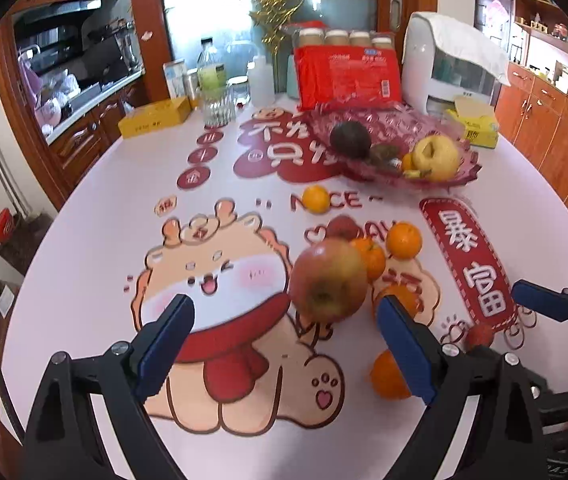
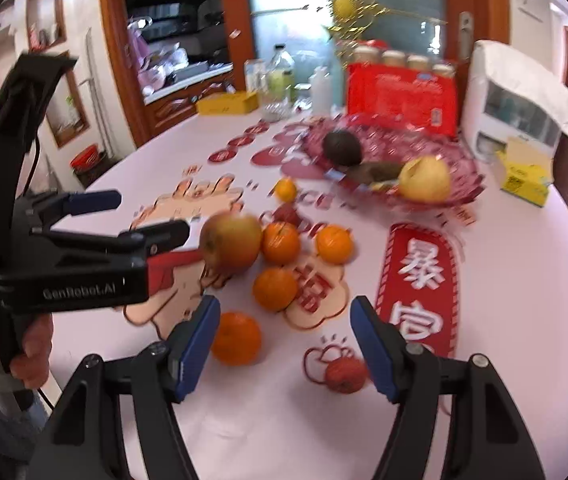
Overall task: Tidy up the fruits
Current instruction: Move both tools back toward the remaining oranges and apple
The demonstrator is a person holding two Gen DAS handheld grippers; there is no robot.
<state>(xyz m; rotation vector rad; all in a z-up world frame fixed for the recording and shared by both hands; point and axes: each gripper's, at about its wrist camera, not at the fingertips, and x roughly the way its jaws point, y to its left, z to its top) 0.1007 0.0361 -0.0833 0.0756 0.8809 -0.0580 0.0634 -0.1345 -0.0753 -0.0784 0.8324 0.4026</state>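
Note:
A red-green apple [image 1: 328,279] lies on the table just ahead of my open left gripper [image 1: 284,320], between the lines of its fingers; it also shows in the right wrist view [image 2: 231,245]. Several oranges [image 1: 404,240] [image 2: 281,242] and small red lychee-like fruits [image 2: 346,374] lie loose beside it. A red glass fruit bowl [image 1: 460,176] [image 2: 468,184] at the back holds a yellow apple [image 1: 436,158], a dark avocado [image 1: 351,140] and other fruit. My right gripper [image 2: 284,340] is open and empty above an orange [image 2: 236,338]. The left gripper [image 2: 148,216] shows at the left of the right wrist view.
The round table [image 1: 84,240] has a cartoon-printed cover. At its back stand a red package [image 1: 348,76], jars, bottles [image 1: 214,80], yellow boxes [image 1: 152,118] [image 1: 474,126] and a white appliance [image 1: 448,68]. Wooden cabinets surround the table.

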